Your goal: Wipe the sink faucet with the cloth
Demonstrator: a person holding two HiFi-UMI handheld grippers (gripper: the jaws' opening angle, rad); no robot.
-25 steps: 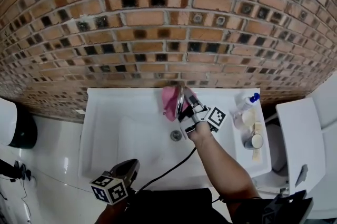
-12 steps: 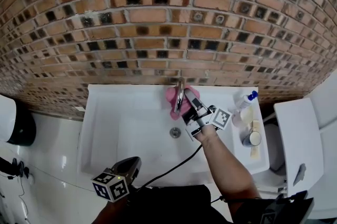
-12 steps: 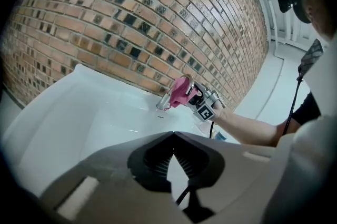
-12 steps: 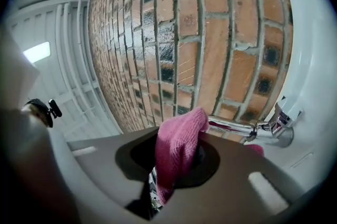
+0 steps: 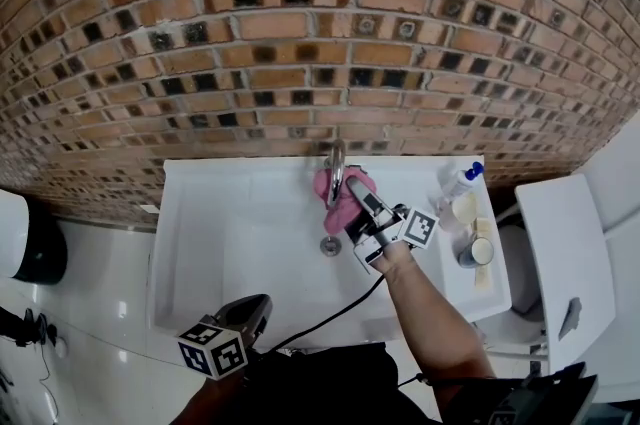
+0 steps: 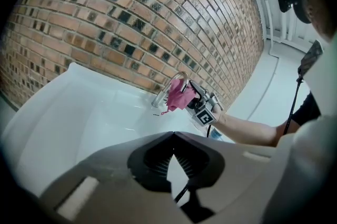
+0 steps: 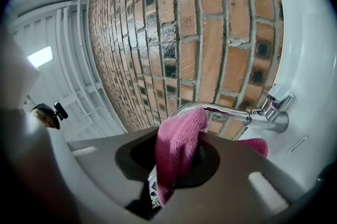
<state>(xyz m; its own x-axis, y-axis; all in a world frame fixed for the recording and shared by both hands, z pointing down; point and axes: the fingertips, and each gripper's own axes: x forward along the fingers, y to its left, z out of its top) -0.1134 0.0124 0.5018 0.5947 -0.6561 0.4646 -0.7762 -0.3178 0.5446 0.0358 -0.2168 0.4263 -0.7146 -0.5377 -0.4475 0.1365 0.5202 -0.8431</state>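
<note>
The chrome faucet (image 5: 335, 163) rises from the back rim of the white sink (image 5: 230, 243), against the brick wall. A pink cloth (image 5: 345, 188) is draped on its spout. My right gripper (image 5: 354, 191) is shut on that cloth and presses it to the spout. In the right gripper view the cloth (image 7: 174, 159) bulges between the jaws, with the faucet (image 7: 231, 112) just beyond. My left gripper (image 5: 250, 313) hangs low at the sink's front edge. In its own view the left gripper (image 6: 174, 134) is shut and holds nothing, far from the faucet (image 6: 169, 87).
A drain (image 5: 330, 245) sits in the basin below the spout. A spray bottle (image 5: 462, 181), a small cup (image 5: 476, 252) and sponges stand on the sink's right ledge. A black cable (image 5: 330, 318) trails from the right gripper. A white fixture (image 5: 560, 253) stands at the right.
The right gripper has carried the pink cloth from the left side of the spout over to its right side, a little nearer the wall. The left gripper has stayed put.
</note>
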